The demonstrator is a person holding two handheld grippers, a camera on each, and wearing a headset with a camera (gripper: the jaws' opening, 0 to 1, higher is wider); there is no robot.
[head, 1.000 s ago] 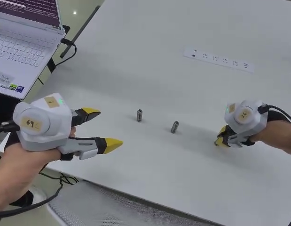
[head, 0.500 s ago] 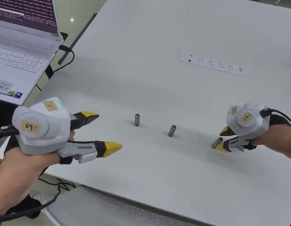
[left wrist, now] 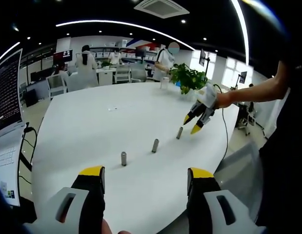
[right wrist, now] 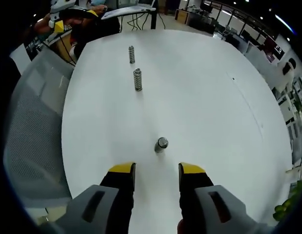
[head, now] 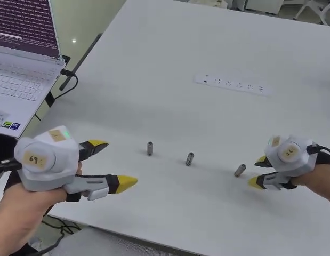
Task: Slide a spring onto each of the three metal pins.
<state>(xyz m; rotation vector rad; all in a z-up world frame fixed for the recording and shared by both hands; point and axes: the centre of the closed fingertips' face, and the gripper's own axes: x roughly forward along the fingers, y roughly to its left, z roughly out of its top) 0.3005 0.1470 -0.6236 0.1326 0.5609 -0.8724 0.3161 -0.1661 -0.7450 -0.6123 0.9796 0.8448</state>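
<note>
Three short metal pins stand in a row on the white table [head: 170, 58], each with a spring around it: the left one [head: 150, 149], the middle one [head: 190, 159] and the right one [head: 240, 170]. My left gripper [head: 112, 162] is open near the table's front left edge, well short of the row. My right gripper [head: 258, 170] is open just right of the right pin, not touching it. In the right gripper view that pin [right wrist: 162, 145] stands a little ahead of the empty jaws. The left gripper view has the row [left wrist: 155, 145] and the right gripper [left wrist: 194, 124] beyond it.
An open laptop [head: 21, 53] sits at the far left with a dark cable [head: 74, 69] beside it. A white power strip [head: 232, 85] lies behind the row. The table's front edge runs close under both grippers. People and a plant [left wrist: 187, 78] are in the background.
My right gripper has opened and drawn back to the right, leaving a spring standing on the right pin. The left gripper has stayed open and nearly still. The head camera has tilted.
</note>
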